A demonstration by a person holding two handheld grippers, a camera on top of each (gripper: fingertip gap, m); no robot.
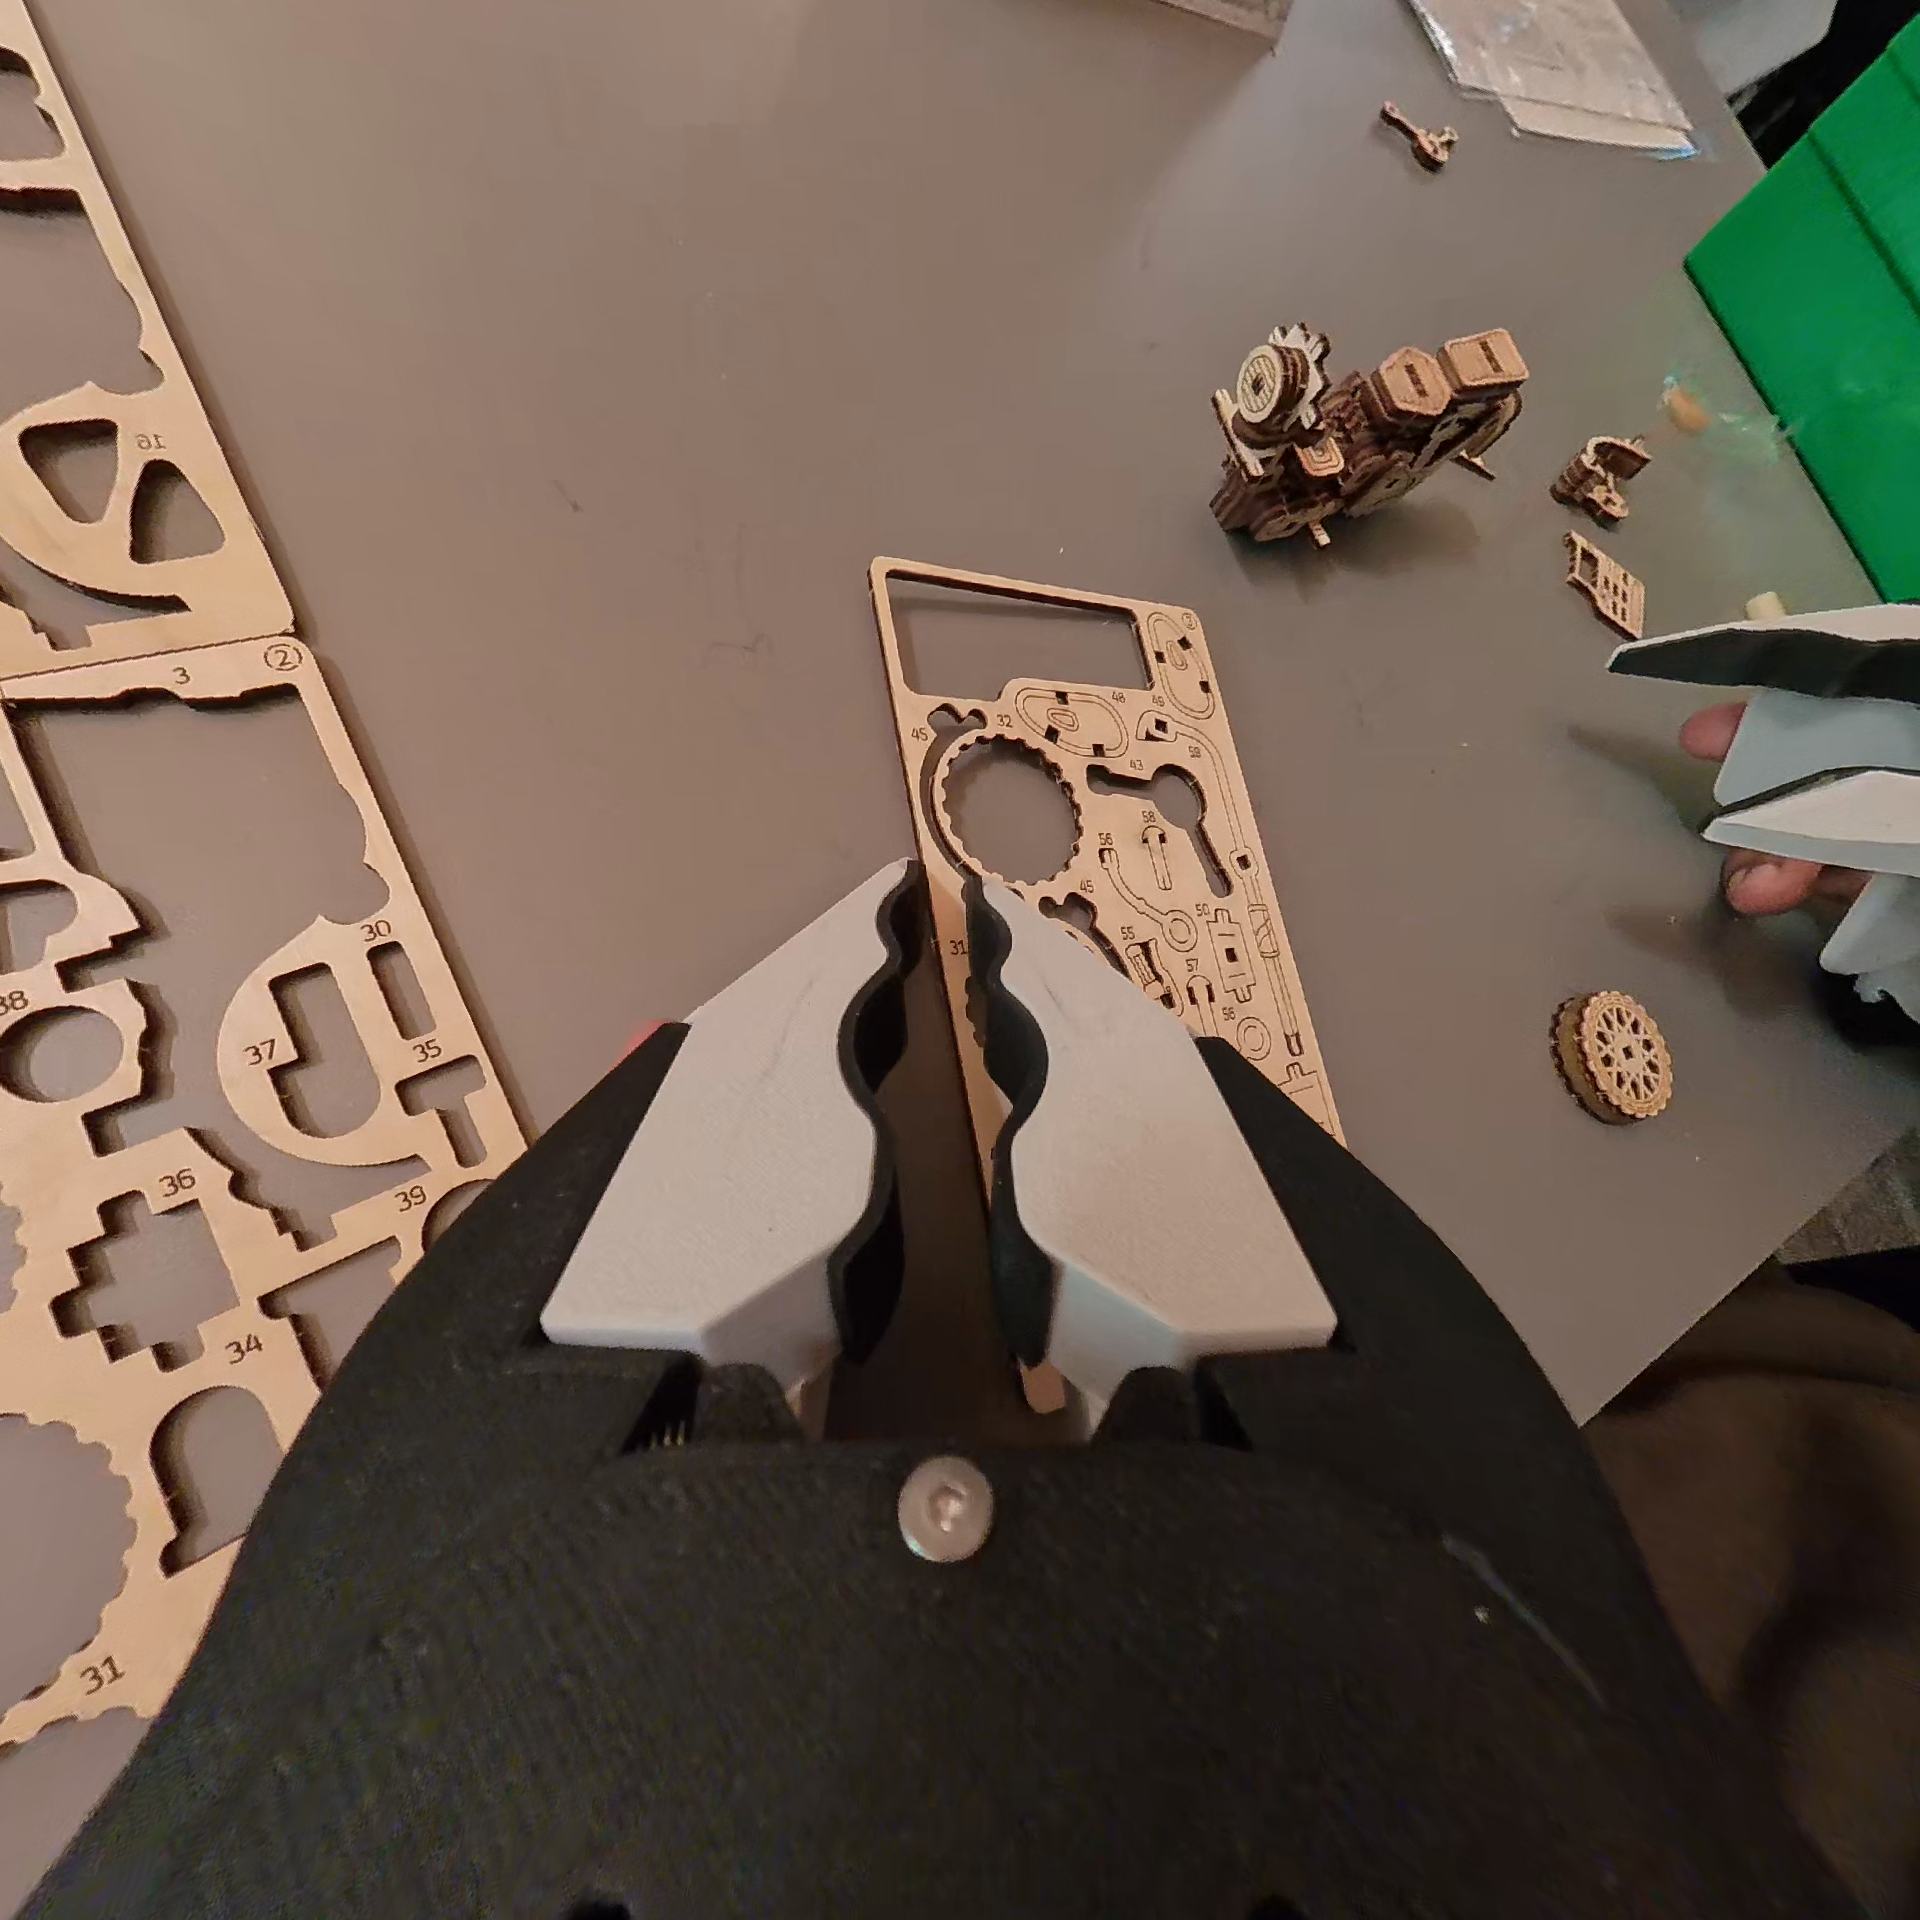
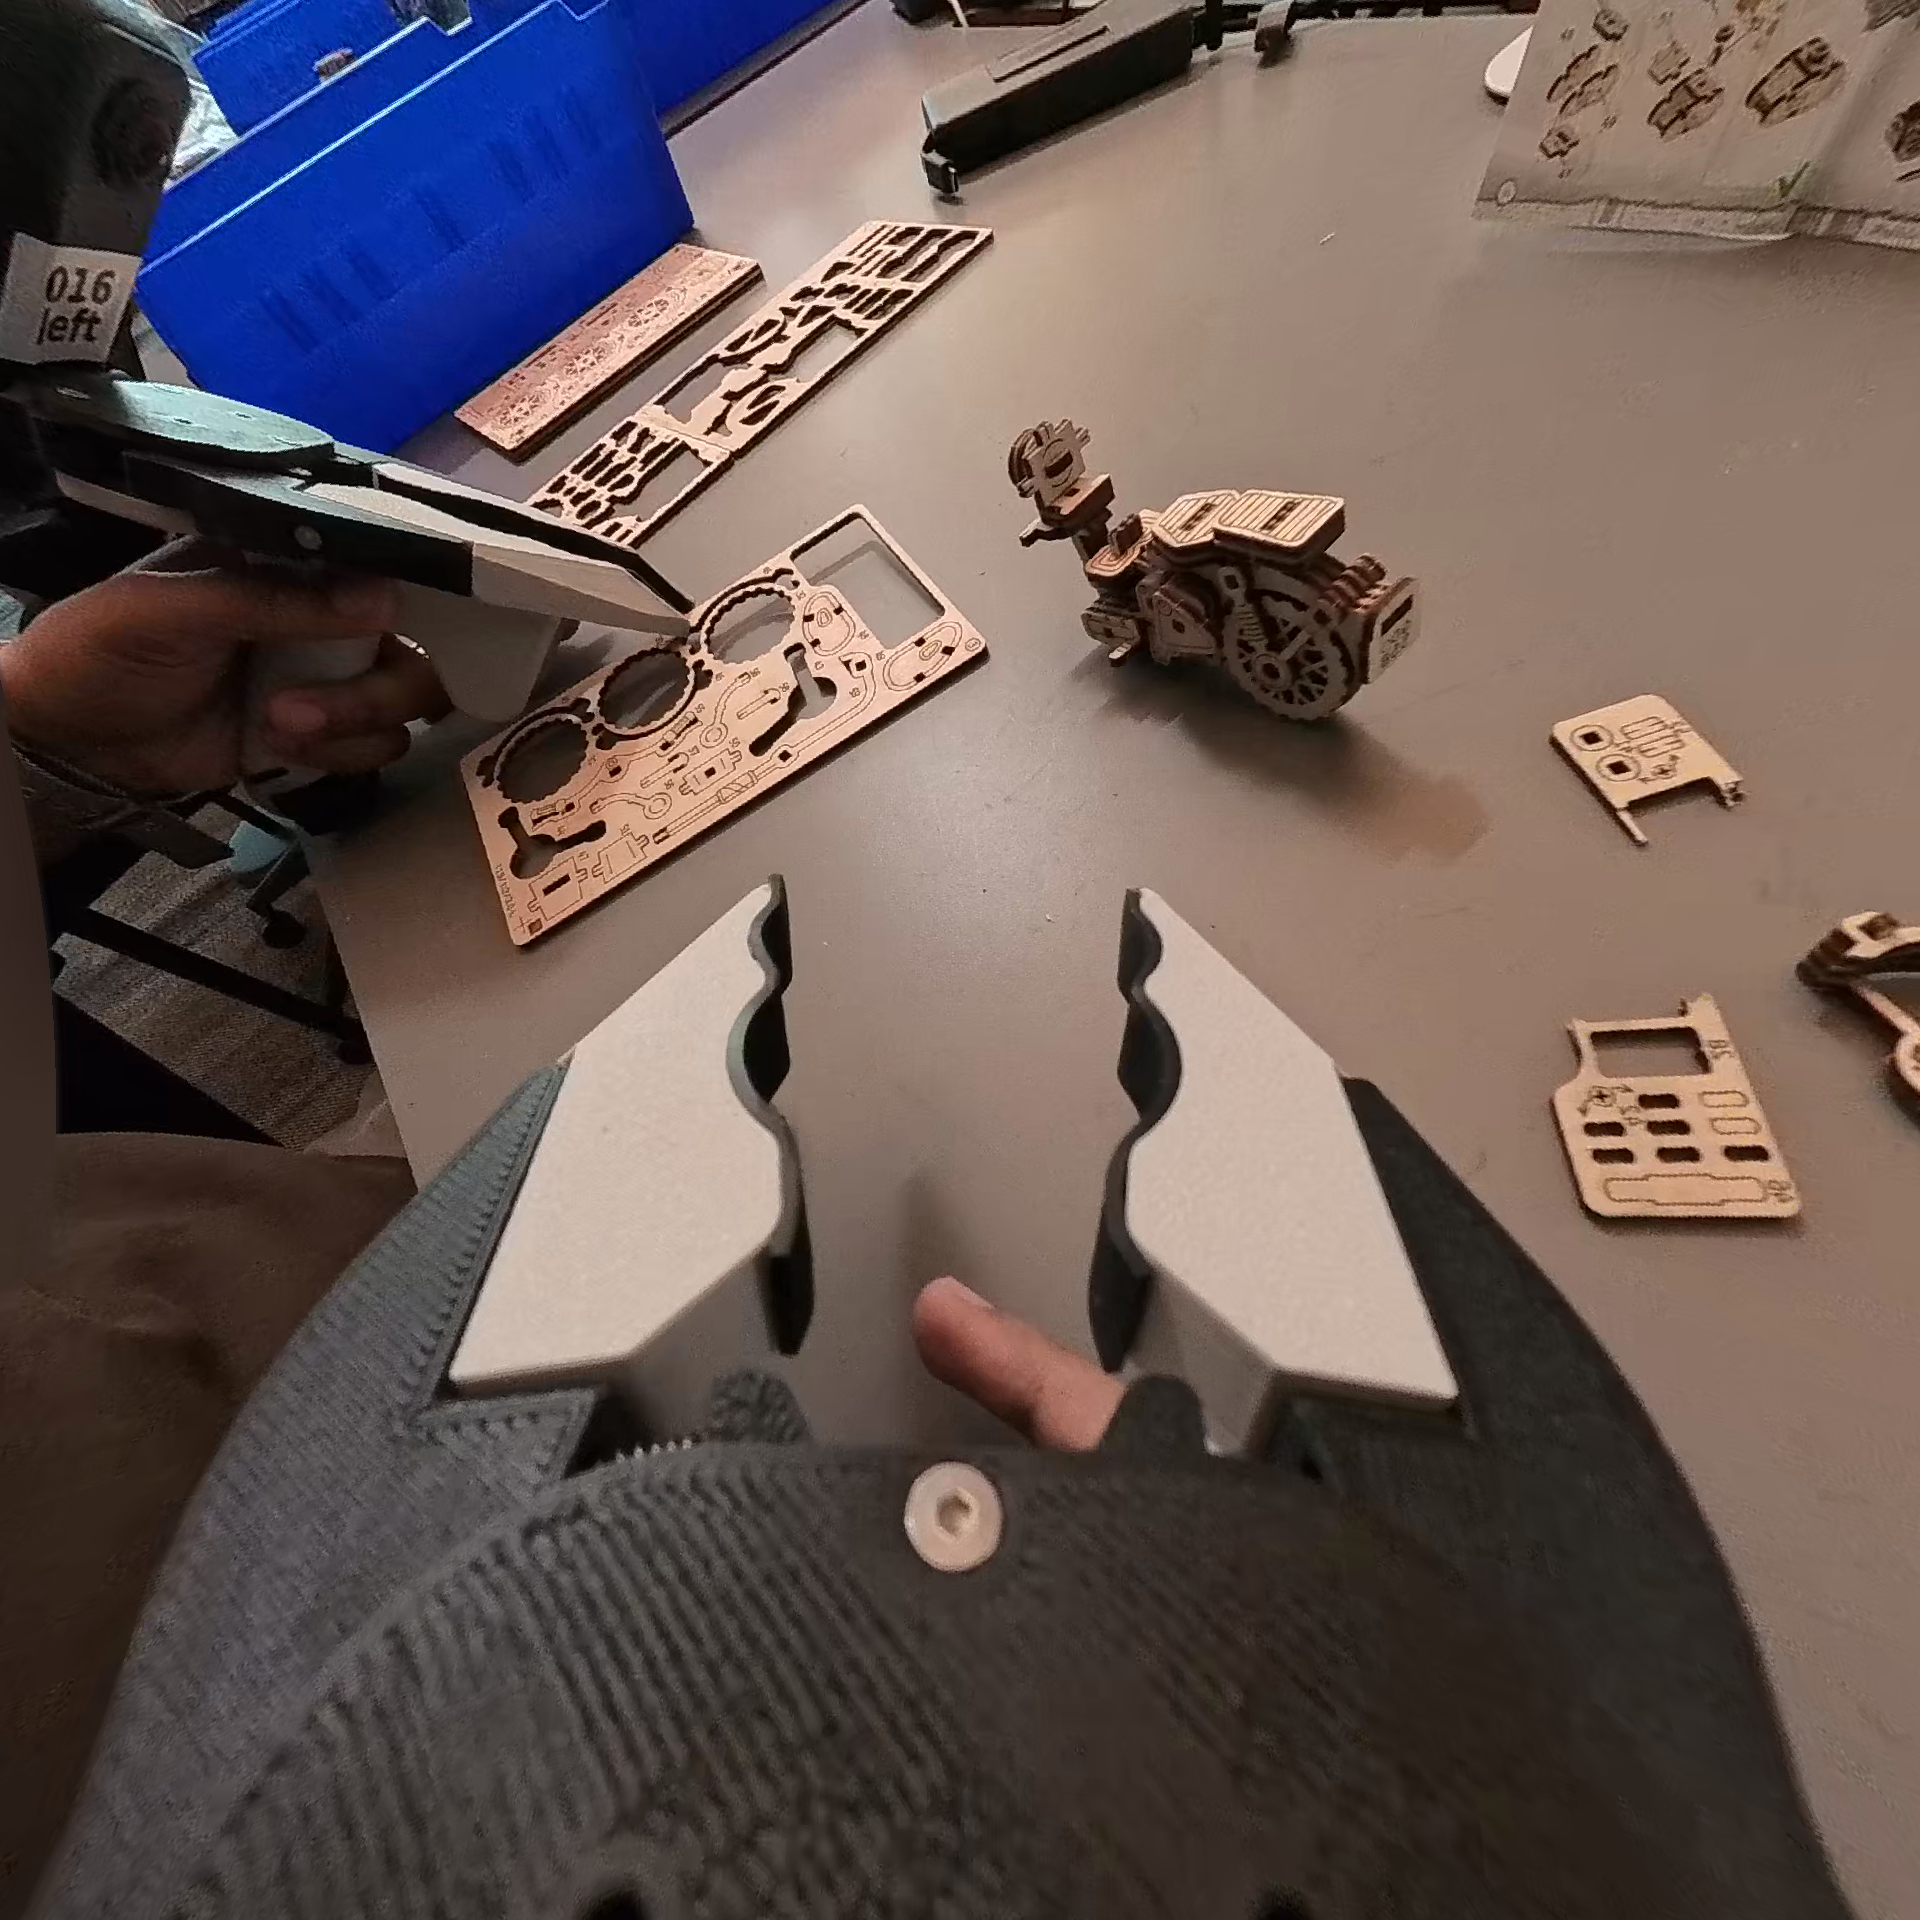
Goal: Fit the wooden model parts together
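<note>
A part-built wooden motorcycle model [image 1: 1351,447] stands on the grey table [image 1: 623,364]; it also shows in the right wrist view [image 2: 1236,613]. A small wooden parts sheet [image 1: 1164,831] lies flat in front of it, also seen in the right wrist view [image 2: 727,727]. My left gripper [image 1: 945,878] is shut to a narrow slit, with its tips over the sheet's left edge by a round gear cut-out. It shows from the side in the right wrist view [image 2: 665,613], tips on or just above the sheet. My right gripper [image 2: 953,891] is open and empty above bare table, and appears at the right edge of the left wrist view [image 1: 1657,743].
A loose wooden wheel [image 1: 1614,1057] lies right of the sheet. Small flat wooden pieces [image 2: 1647,758] [image 2: 1673,1122] lie to the right. Large punched sheets [image 1: 208,1039] cover the left. A blue bin [image 2: 416,229], a green box [image 1: 1829,291] and an instruction sheet [image 2: 1714,114] stand around the edges. The tips of one gripper are about 20 cm away from the tips of the other.
</note>
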